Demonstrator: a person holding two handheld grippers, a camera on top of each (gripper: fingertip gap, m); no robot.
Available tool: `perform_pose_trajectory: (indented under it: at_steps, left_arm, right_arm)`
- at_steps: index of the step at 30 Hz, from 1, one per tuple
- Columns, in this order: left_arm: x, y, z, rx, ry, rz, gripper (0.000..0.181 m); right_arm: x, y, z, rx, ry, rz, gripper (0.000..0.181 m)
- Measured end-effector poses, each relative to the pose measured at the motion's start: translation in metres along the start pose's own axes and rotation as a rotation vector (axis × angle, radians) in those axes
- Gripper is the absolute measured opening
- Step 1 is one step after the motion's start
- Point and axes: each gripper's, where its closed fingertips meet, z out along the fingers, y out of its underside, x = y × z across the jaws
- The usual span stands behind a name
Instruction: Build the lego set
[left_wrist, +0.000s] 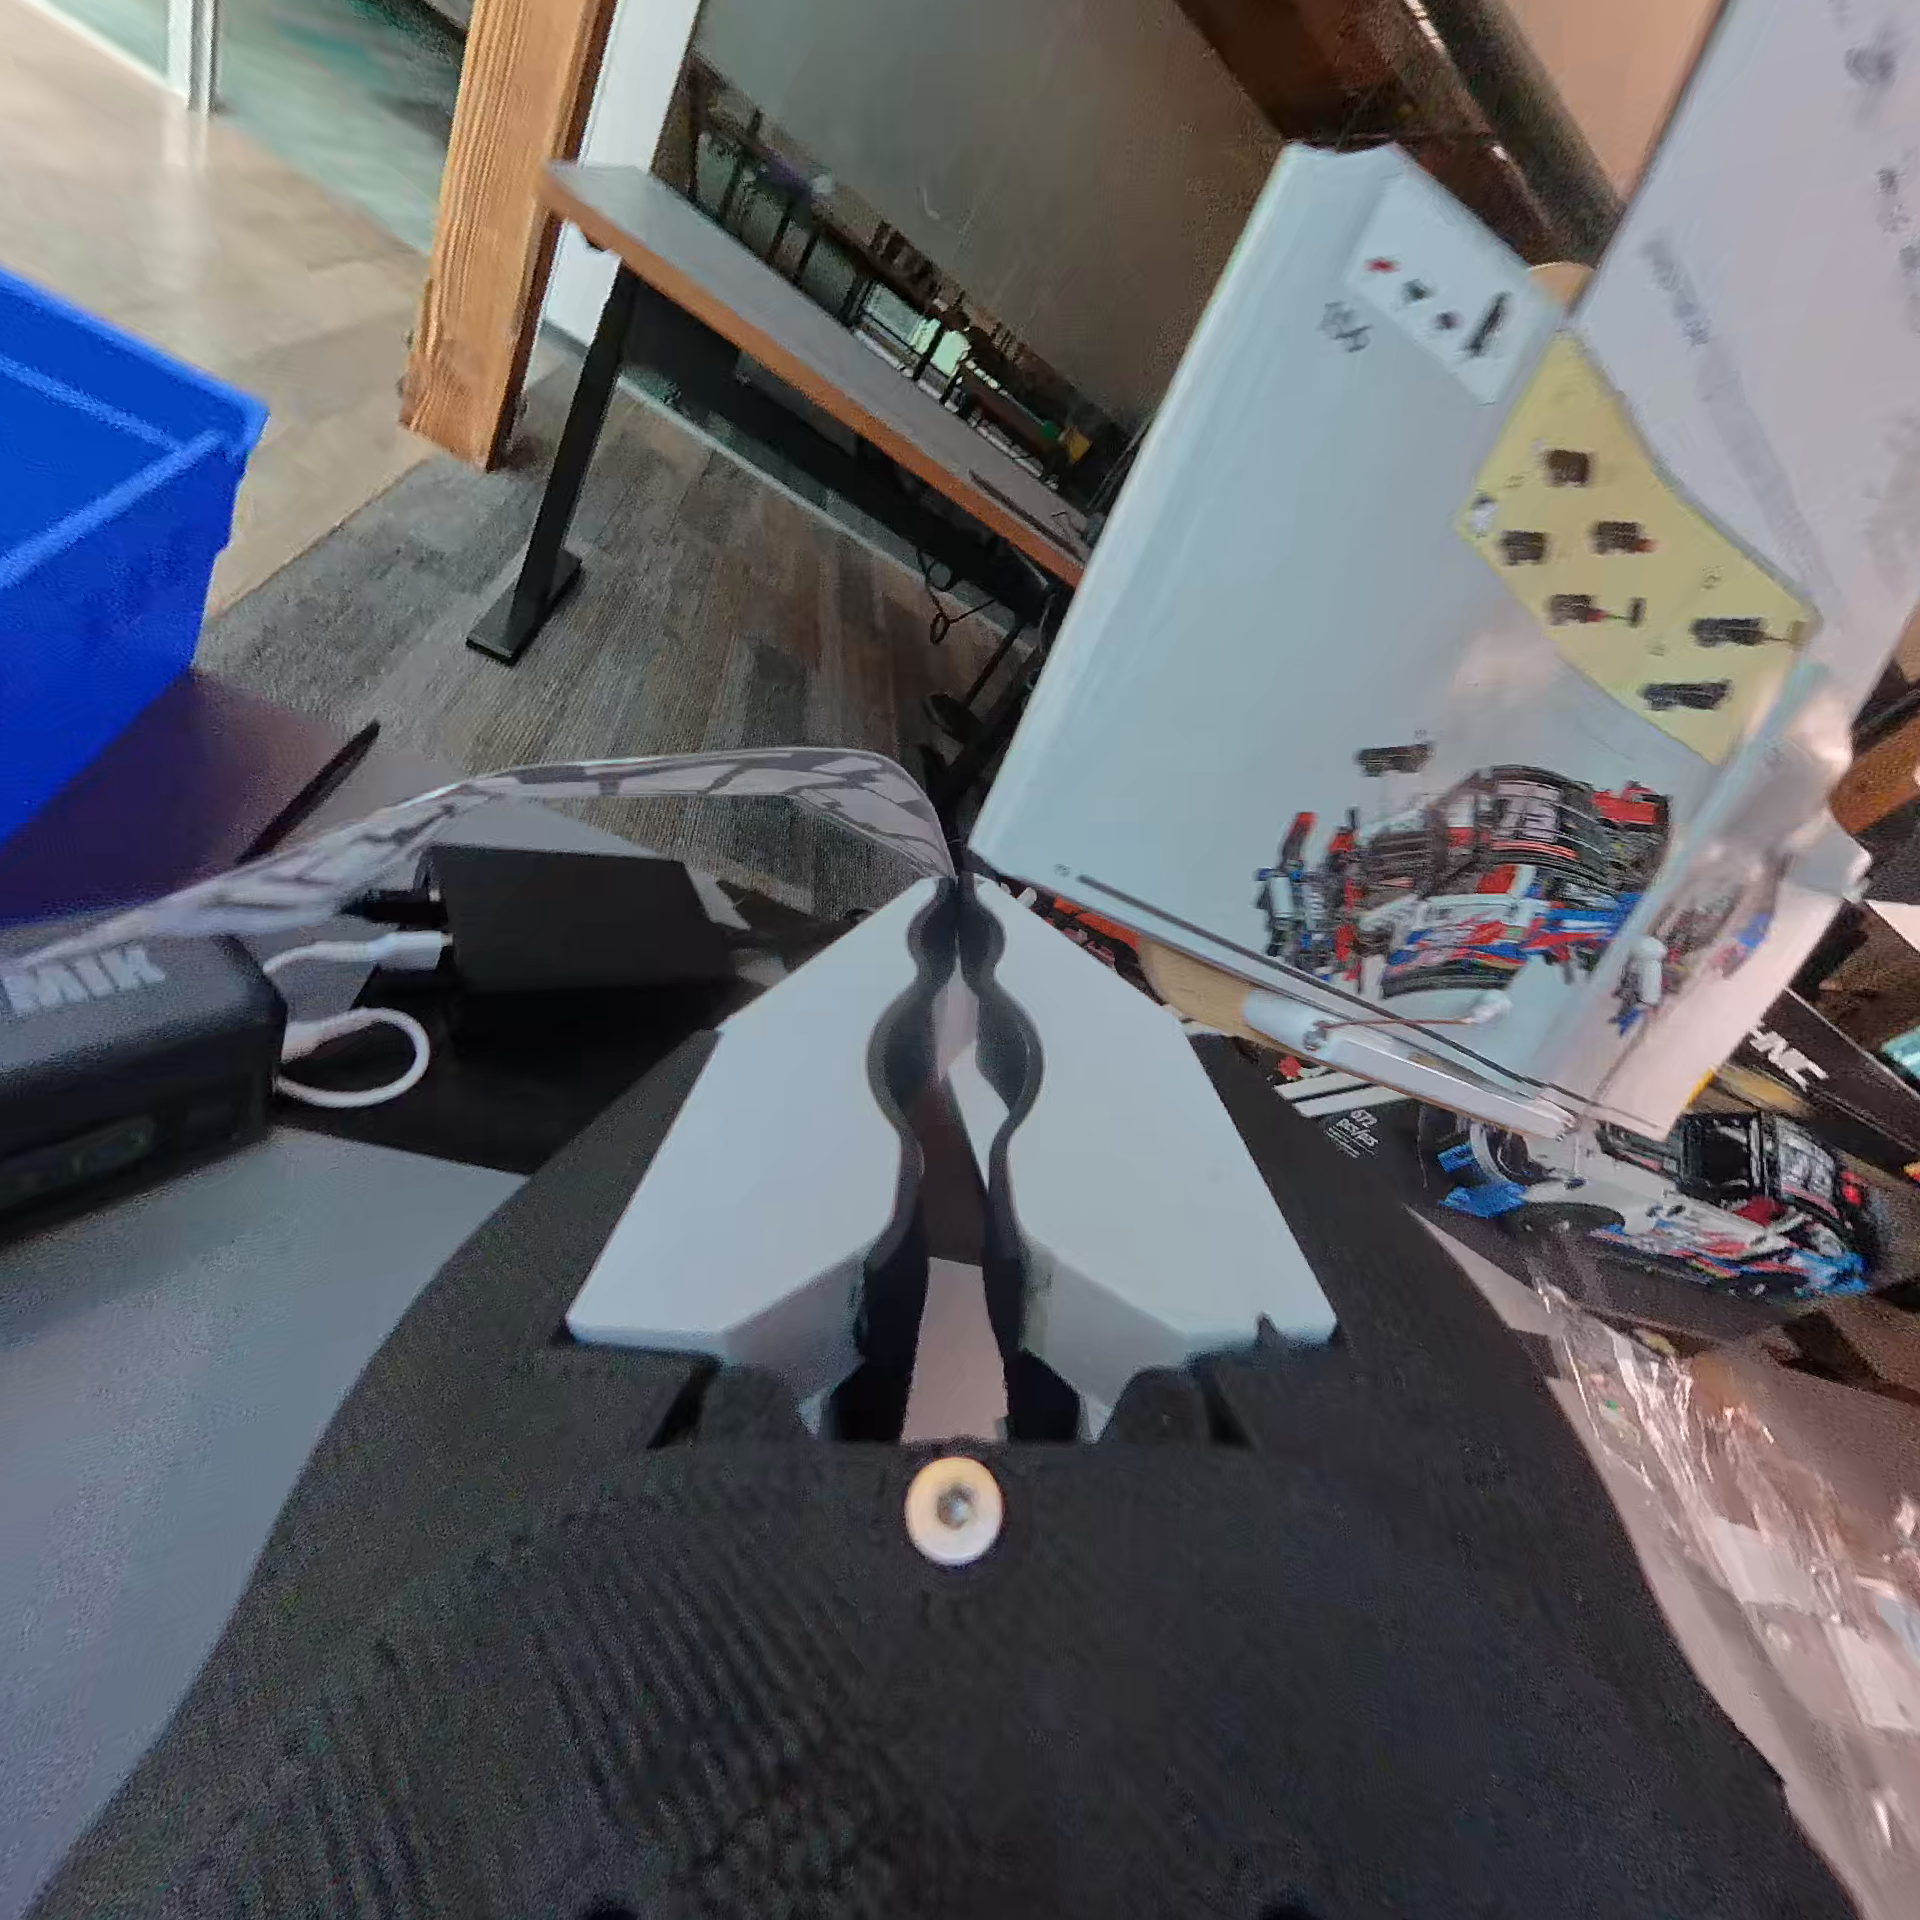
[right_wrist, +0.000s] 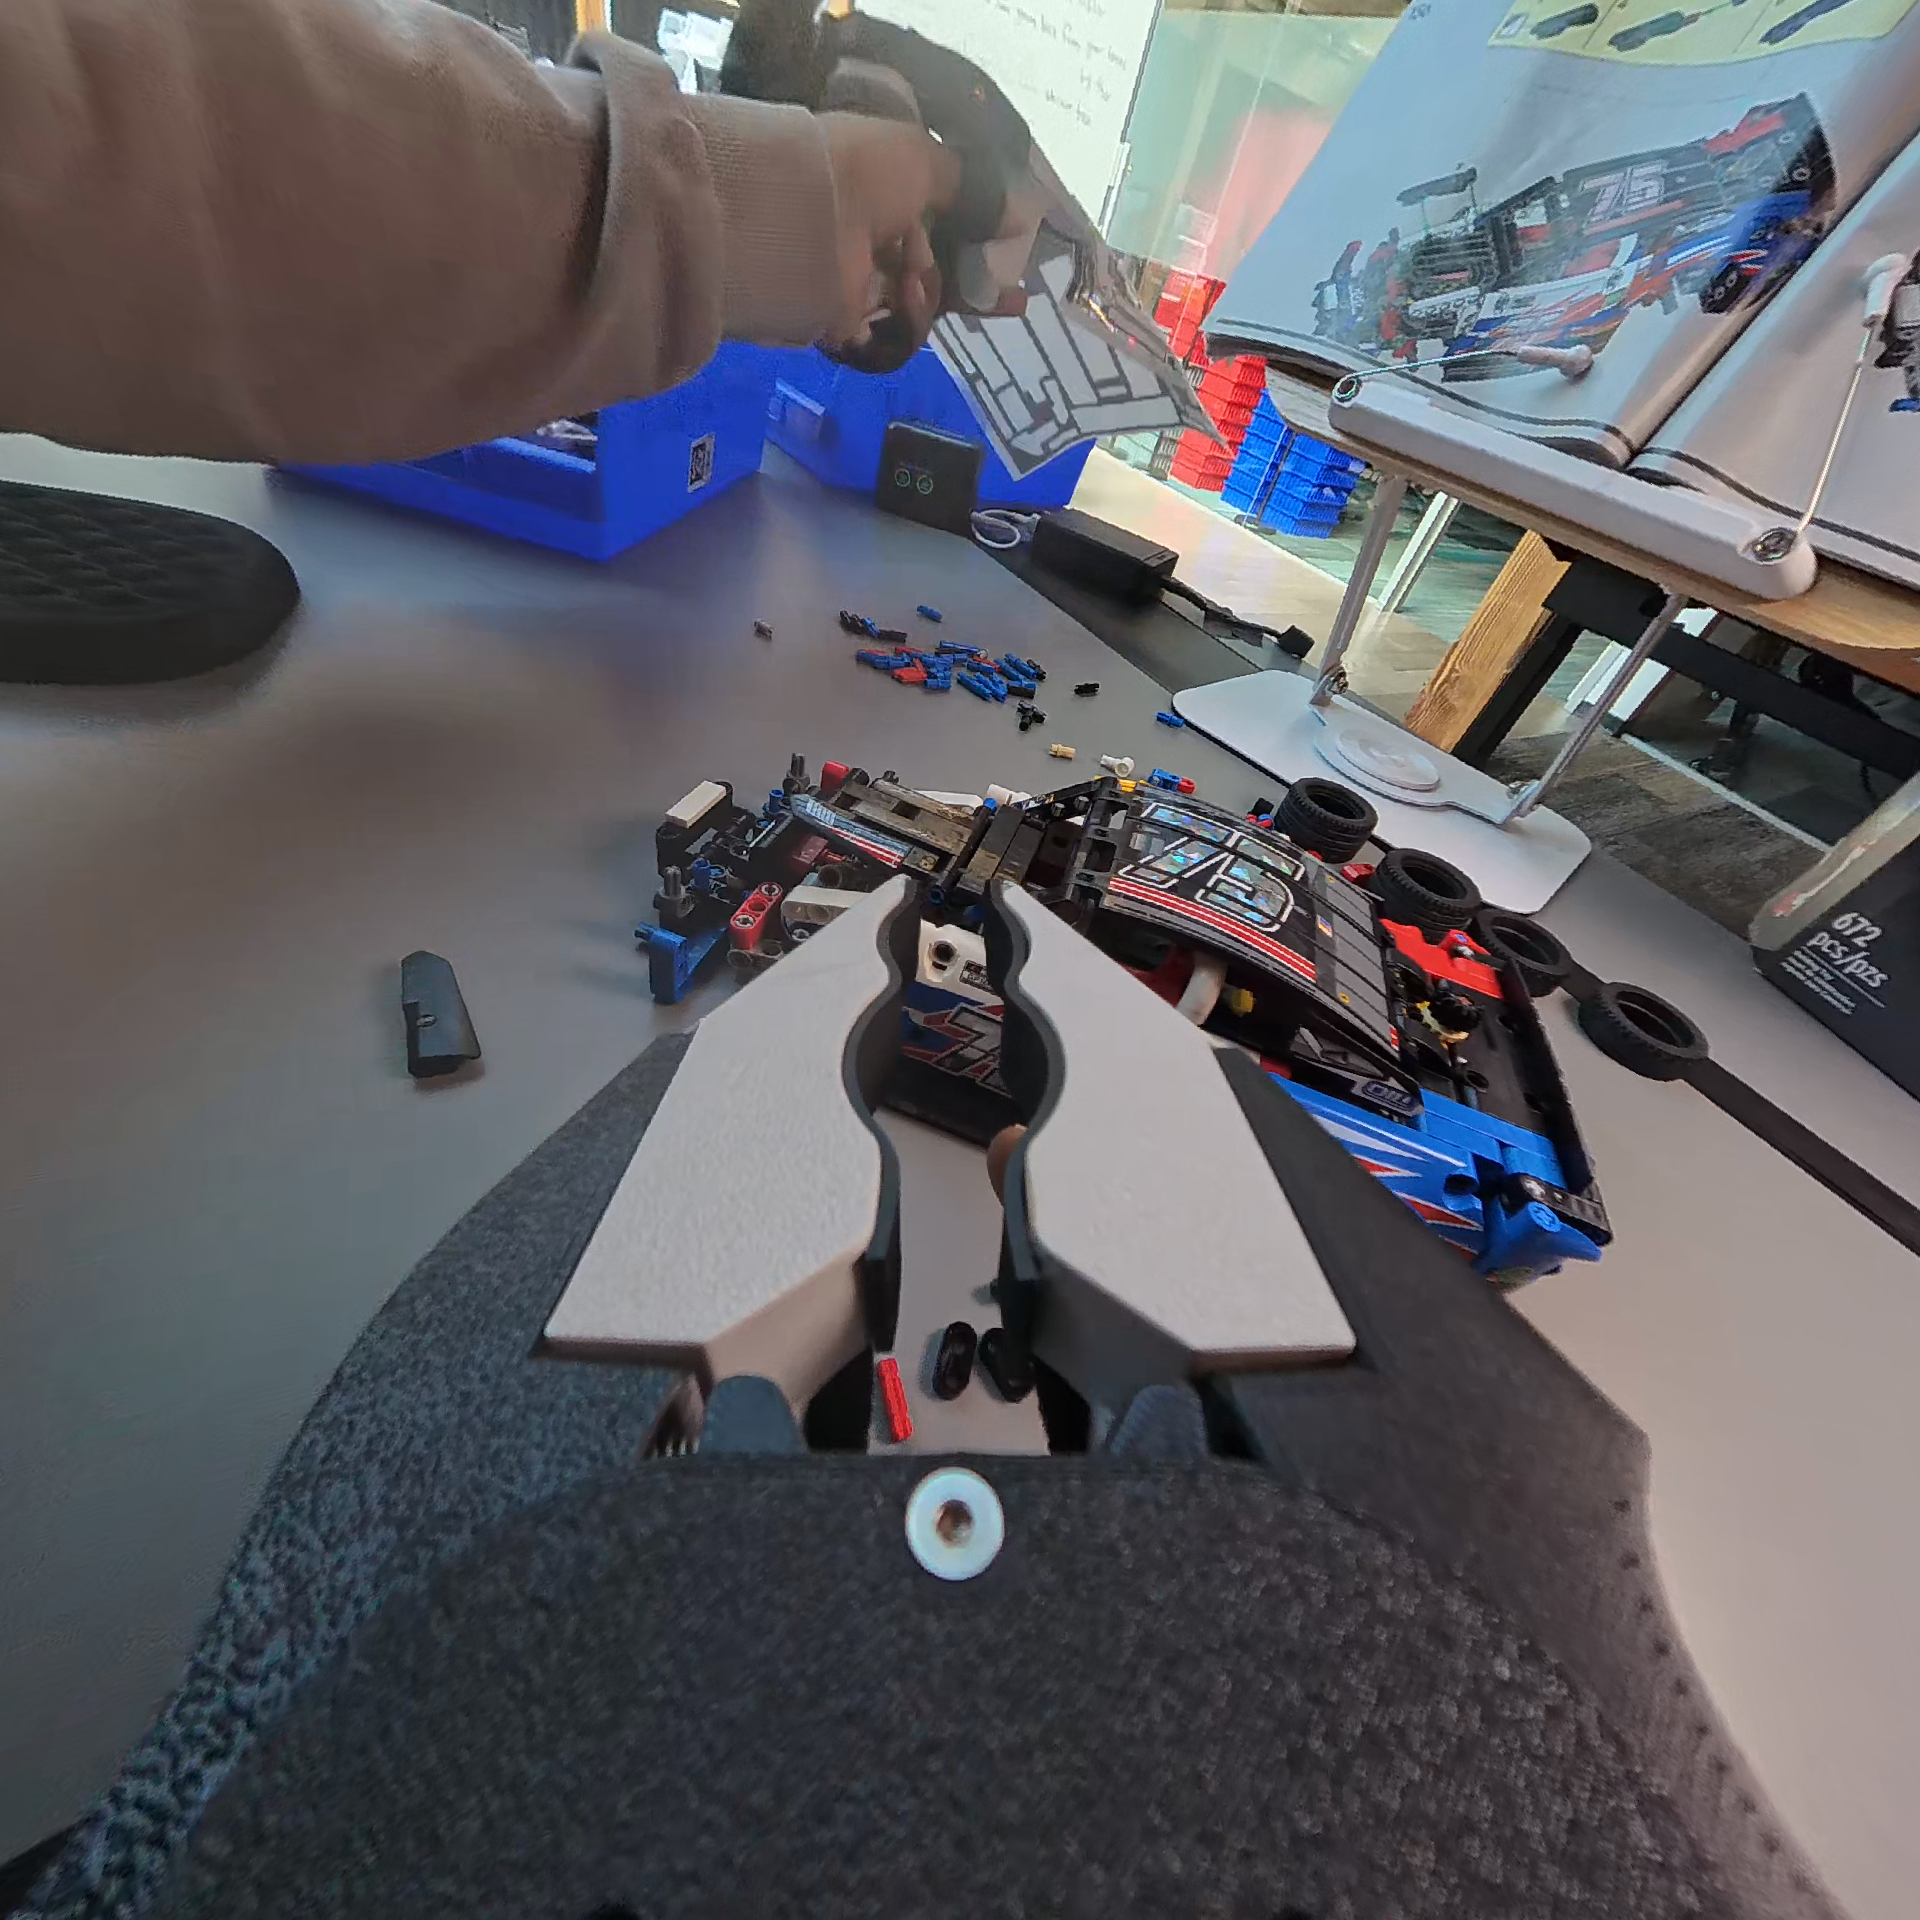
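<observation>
The left claw (left_wrist: 958, 894) pinches a floppy grey-and-white sticker sheet (left_wrist: 644, 790) above the black-and-blue lego car (right_wrist: 1195, 966). The right claw (right_wrist: 954, 914), narrowly parted, holds nothing. Steady the sheet before peeling.

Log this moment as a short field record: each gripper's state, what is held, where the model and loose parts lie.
left gripper: shut on the sticker sheet, pinched at its edge, held in the air
right gripper: open, empty, poised above the car model
car model: partly built, on the grey table
tyres: four, loose, in a row beside the model
small pins: scattered behind the model
instruction booklet: open on a stand
blue bins: far edge of table
</observation>
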Motion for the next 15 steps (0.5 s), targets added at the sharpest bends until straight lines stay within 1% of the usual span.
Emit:
perform_pose_trajectory:
  at_steps: [3,4,6,8,10,13,15]
  left_arm:
    - [0.059,-0.019,-0.036,0.031,0.126,0.198,0.000]
    - [0.080,-0.019,-0.051,0.031,0.180,0.266,0.000]
    - [0.123,-0.008,-0.083,0.023,0.317,0.409,0.000]
    - [0.165,0.016,-0.123,0.022,0.508,0.542,0.000]
    - [0.193,0.052,-0.162,-0.029,0.676,0.626,0.000]
    - [0.225,0.105,-0.226,-0.049,0.976,0.637,0.000]
    - [0.238,0.132,-0.263,-0.051,1.162,0.586,0.000]
  right_arm:
    - [0.002,-0.005,-0.003,0.020,0.029,-0.018,0.009]
    - [0.003,-0.008,-0.004,0.031,0.038,-0.021,0.009]
    - [0.003,-0.014,-0.006,0.056,0.054,-0.029,0.009]
    - [0.002,-0.022,-0.007,0.079,0.073,-0.050,0.010]
    - [-0.002,-0.032,-0.006,0.105,0.083,-0.072,0.012]
    - [-0.013,-0.056,0.000,0.152,0.089,-0.133,0.018]
    - [-0.021,-0.074,0.008,0.170,0.089,-0.177,0.030]
